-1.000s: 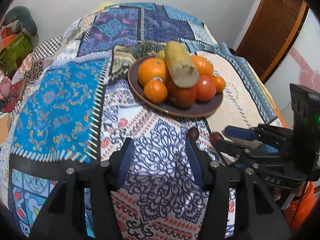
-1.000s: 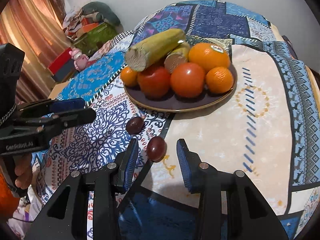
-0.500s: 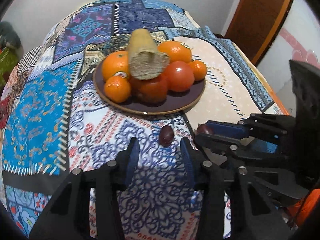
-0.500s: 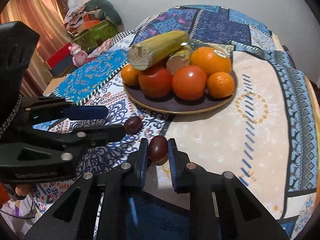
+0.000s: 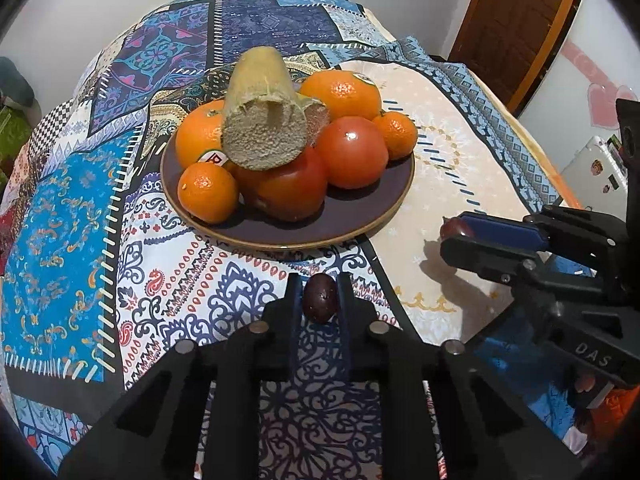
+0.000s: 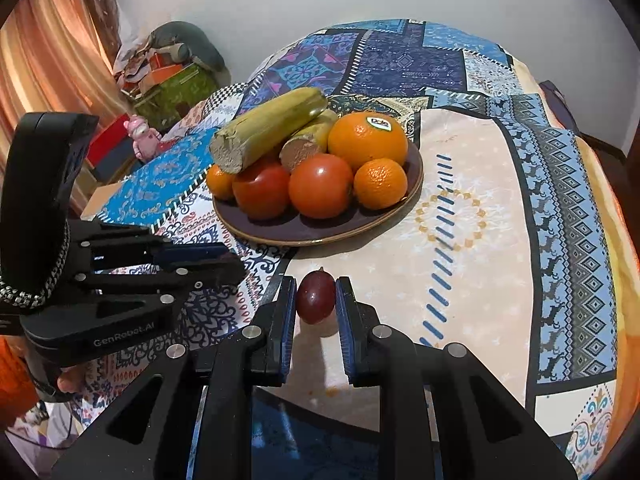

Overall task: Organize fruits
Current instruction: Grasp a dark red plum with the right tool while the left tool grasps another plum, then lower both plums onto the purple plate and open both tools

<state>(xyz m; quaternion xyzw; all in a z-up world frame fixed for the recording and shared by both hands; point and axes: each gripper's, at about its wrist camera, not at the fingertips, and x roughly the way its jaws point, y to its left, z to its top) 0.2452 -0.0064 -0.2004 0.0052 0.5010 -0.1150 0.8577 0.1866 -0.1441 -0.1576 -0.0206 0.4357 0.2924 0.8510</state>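
Observation:
A dark purple plate (image 5: 360,224) (image 6: 276,236) on the patterned tablecloth holds oranges, tomatoes and two cut yellow-green stalks. My left gripper (image 5: 319,294) is shut on a dark grape (image 5: 319,298), just in front of the plate. My right gripper (image 6: 316,296) is shut on a second red-purple grape (image 6: 315,296), held a little above the cloth; its shadow lies beneath. In the left wrist view the right gripper (image 5: 456,236) shows at the right with its grape (image 5: 450,227) at the tips. In the right wrist view the left gripper (image 6: 224,264) shows at the left.
The table (image 6: 500,240) is covered with a blue, white and cream patchwork cloth. A wooden door (image 5: 520,20) stands at the back right. Boxes, a pink toy (image 6: 142,136) and an orange curtain (image 6: 52,64) are off the table's left side.
Both grippers have closed, each on its own grape. The left gripper moved forward and right to its grape. The right grape is lifted slightly off the cloth.

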